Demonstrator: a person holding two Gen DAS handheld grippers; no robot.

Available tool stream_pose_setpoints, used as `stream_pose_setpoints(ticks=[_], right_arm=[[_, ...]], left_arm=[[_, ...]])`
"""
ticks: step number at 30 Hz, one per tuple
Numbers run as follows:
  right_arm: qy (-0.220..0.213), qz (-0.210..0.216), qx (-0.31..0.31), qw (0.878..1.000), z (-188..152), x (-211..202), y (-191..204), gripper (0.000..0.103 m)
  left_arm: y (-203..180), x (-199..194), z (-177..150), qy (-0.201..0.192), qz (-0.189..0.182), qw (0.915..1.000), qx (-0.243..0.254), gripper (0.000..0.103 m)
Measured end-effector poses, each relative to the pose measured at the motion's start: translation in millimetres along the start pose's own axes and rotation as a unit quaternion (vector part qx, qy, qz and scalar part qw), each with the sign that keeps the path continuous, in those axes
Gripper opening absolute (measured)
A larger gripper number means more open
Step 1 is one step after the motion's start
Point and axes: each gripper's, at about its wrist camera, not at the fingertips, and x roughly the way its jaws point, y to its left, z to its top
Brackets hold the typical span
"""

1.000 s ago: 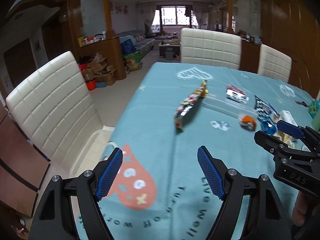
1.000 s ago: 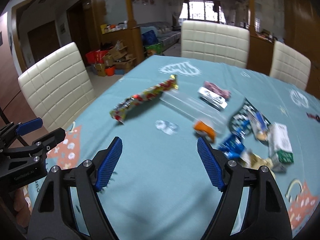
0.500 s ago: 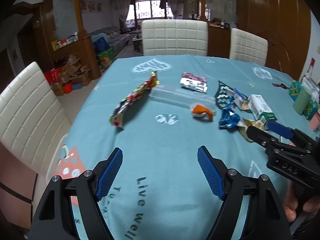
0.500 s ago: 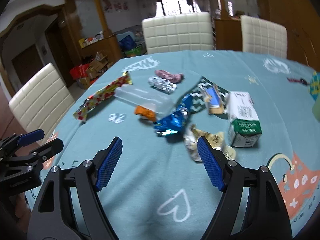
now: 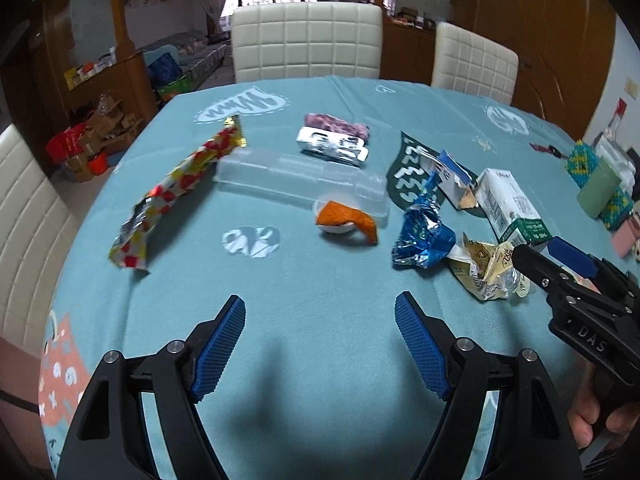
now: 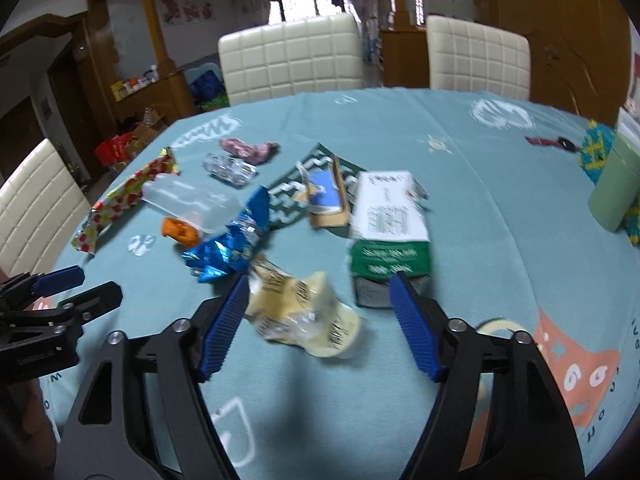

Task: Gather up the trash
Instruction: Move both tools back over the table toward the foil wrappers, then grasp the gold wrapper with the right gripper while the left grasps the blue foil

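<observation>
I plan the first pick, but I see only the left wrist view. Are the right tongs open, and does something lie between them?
Observer: Yes, open. In the right wrist view the right tongs straddle the crumpled yellow wrapper, not closed on it.
Operator: Is the green-and-white carton in their way?
Observer: The carton lies flat just ahead, its near end beside one fingertip. A strip of cloth shows between carton and wrapper.
</observation>
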Motion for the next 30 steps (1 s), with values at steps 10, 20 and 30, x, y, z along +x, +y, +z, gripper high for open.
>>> stream_pose_setpoints(ticks=[10, 20, 30], right_arm=[[0.008, -0.003, -0.049, 0.999, -14, 6, 14, 0.068], [0.062, 0.011, -0.054, 0.997, -13, 35, 21, 0.067], [0.037, 0.006, 0.007, 0.999, -10, 25, -6, 0.019]], left_arm=[[-41, 25, 22, -0.001, -0.024, 0.9980, 0.059, 0.075], [-38, 37, 27, 0.013, -0.044, 0.9978, 0.047, 0.075], [-58, 44, 39, 0.010, -0.051, 0.9962, 0.070, 0.075]])
